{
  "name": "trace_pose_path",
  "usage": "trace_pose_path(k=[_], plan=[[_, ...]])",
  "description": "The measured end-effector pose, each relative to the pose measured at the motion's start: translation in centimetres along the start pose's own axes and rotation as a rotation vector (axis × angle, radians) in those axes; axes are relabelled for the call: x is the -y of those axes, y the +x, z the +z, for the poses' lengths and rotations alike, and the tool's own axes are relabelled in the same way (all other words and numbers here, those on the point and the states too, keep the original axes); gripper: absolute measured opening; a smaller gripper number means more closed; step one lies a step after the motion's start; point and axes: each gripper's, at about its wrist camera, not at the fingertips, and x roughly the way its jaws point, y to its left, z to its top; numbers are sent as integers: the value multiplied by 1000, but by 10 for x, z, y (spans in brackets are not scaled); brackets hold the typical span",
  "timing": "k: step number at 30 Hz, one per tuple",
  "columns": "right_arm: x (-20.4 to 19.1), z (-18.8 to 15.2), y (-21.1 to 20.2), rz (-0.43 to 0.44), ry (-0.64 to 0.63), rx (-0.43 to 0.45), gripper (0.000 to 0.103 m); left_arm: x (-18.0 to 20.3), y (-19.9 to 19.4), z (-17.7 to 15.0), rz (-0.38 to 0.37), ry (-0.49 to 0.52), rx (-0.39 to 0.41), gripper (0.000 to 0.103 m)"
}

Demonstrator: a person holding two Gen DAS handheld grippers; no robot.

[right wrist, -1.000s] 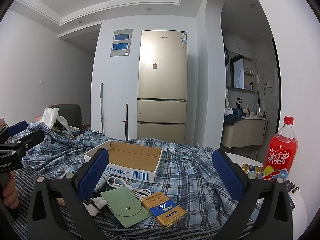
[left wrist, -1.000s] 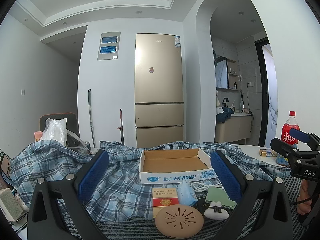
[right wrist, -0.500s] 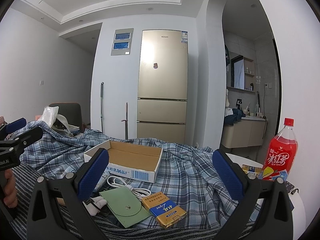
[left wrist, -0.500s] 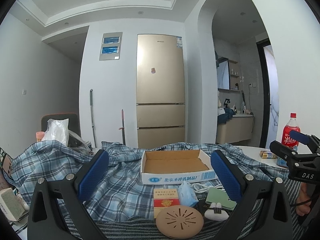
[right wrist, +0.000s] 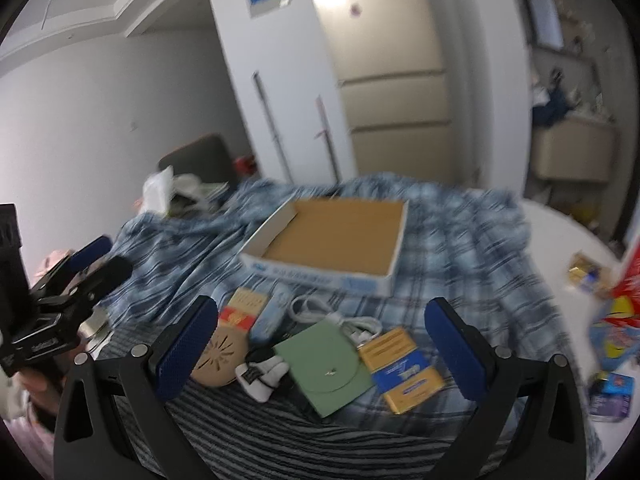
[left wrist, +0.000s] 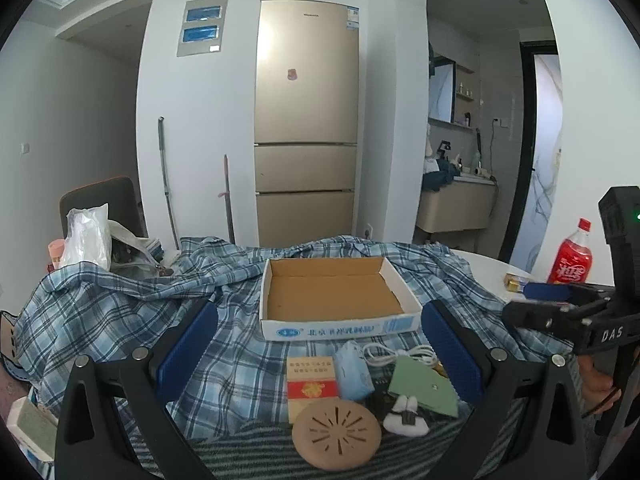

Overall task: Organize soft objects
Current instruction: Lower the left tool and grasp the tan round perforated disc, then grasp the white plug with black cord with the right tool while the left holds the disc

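Left wrist view: cardboard box (left wrist: 334,296) sits beyond wide-apart fingers (left wrist: 448,350).

blue plaid shirt (left wrist: 120,312), green pouch (left wrist: 424,388)

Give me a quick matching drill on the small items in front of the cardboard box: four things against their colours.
1. snap pouch
2. round slotted disc
3. tissue pack
4. charging cable

A. white
B. tan
C. green
D. light blue

Pairs: 1-C, 2-B, 3-D, 4-A
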Motion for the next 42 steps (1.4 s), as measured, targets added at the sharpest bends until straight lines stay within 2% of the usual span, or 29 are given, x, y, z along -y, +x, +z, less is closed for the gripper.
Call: trace_pose_path(k=[3, 5, 8, 13, 15, 18, 21, 27, 32, 34, 38, 42], plan=[[1, -12, 23, -20, -41, -62, 102, 0, 17, -12, 2, 11, -48, 103], [3, -20, 38, -3, -55, -121, 97, 1, 31, -24, 4, 33, -107, 103], [6, -27, 49, 11, -50, -153, 96, 2, 54, -39, 13, 89, -229, 103], [23, -34, 57, 27, 15, -139, 96, -6, 83, -62, -65, 89, -404, 103], [27, -35, 60, 32, 38, -144, 96, -11, 93, -70, -120, 63, -466, 103], [32, -38, 63, 42, 62, -150, 96, -12, 100, -83, -183, 54, -529, 102], [32, -38, 63, 49, 64, -149, 96, -5, 107, -92, -216, 85, -577, 96], [35, -41, 63, 56, 73, -147, 96, 5, 109, -96, -234, 124, -614, 96], [38, -42, 64, 61, 87, -152, 96, 9, 112, -99, -199, 156, -621, 94], [38, -42, 64, 62, 88, -151, 96, 7, 109, -98, -182, 144, -599, 82], [38, -42, 64, 61, 83, -148, 96, -4, 100, -93, -200, 84, -528, 79], [37, -40, 64, 46, 86, -162, 96, -4, 81, -85, -218, 93, -418, 79]])
